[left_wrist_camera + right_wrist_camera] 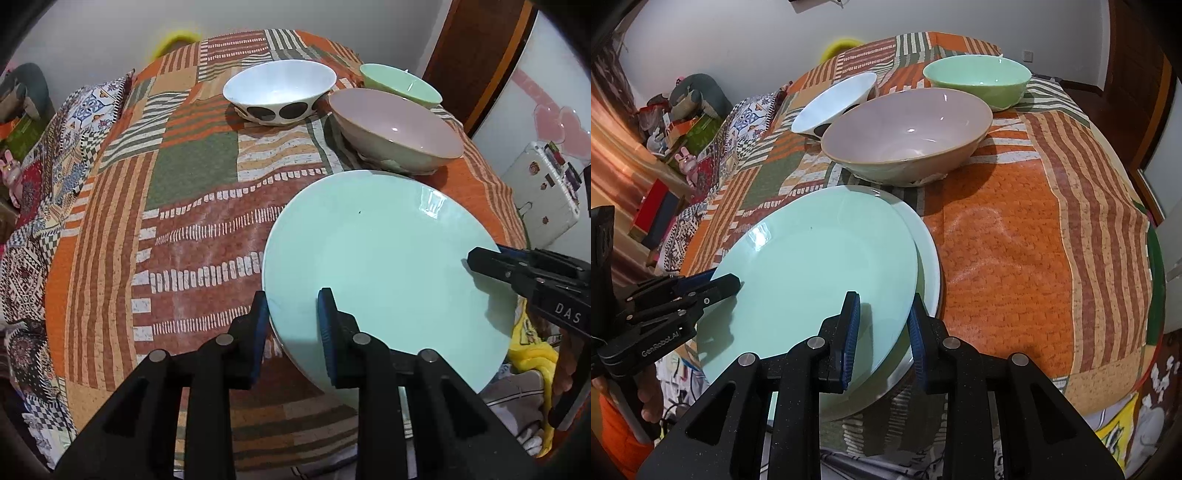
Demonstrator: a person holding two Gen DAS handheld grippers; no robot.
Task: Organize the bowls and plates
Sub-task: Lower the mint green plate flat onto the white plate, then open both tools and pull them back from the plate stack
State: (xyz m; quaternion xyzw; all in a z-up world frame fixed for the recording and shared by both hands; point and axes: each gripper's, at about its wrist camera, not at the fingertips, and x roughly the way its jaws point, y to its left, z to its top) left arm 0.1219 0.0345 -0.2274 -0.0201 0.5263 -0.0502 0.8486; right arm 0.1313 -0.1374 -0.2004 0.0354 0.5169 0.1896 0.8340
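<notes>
So both tongs are clamping the same mint plate (388,266) from opposite edges. The left tongs (293,325) are biting the near-left rim, one blue pad above and one below, and the right tongs (882,325) are doing the same on the other side. In the left wrist view the right tongs are poking in from the right edge with their tips over the rim, and most of their body is getting cut off by the frame.

The plate is sitting tilted over a second, paler plate (929,258), which is peeking out as a thin crescent on the right; the rest of it is hiding underneath, so I can't tell whether the two are touching. Both are sitting at the near edge of the surface, which is wearing an orange striped patchwork cloth (1015,221).

Further back, a big pinkish bowl (908,129) is standing just behind the plates. A white bowl with dark spots (279,92) is sitting to its left, half blocked by the pink one in the right wrist view. A green bowl (979,79) is sitting behind it to the right, partly covered in the left wrist view.

A bit of a hand and an orange sleeve (617,435) are showing at the lower left, mostly cropped.
</notes>
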